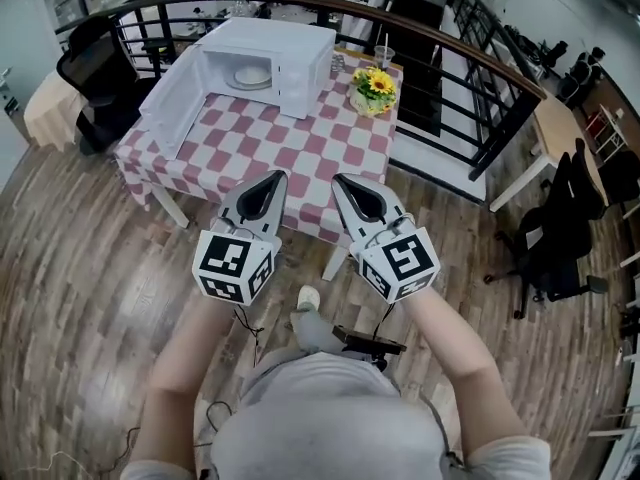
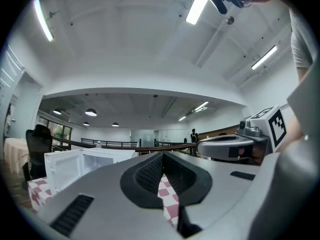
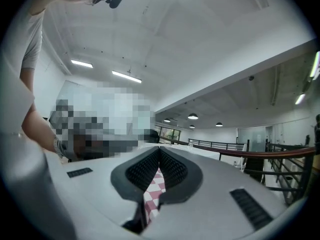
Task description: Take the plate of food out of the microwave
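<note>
A white microwave (image 1: 270,63) stands at the far side of the checkered table (image 1: 300,158), its door (image 1: 180,103) swung wide to the left. A white plate (image 1: 250,75) lies inside it; I cannot make out the food. My left gripper (image 1: 276,176) and right gripper (image 1: 339,180) hover side by side over the table's near edge, well short of the microwave, both shut and empty. The left gripper view has the left gripper (image 2: 162,156) closed, with the microwave (image 2: 75,166) at its left. The right gripper (image 3: 159,151) is closed in its own view too.
A bunch of yellow flowers (image 1: 373,88) and a clear cup (image 1: 384,56) stand on the table right of the microwave. A curved black railing (image 1: 470,58) runs behind the table. Black office chairs (image 1: 95,78) stand at the left and at the far right.
</note>
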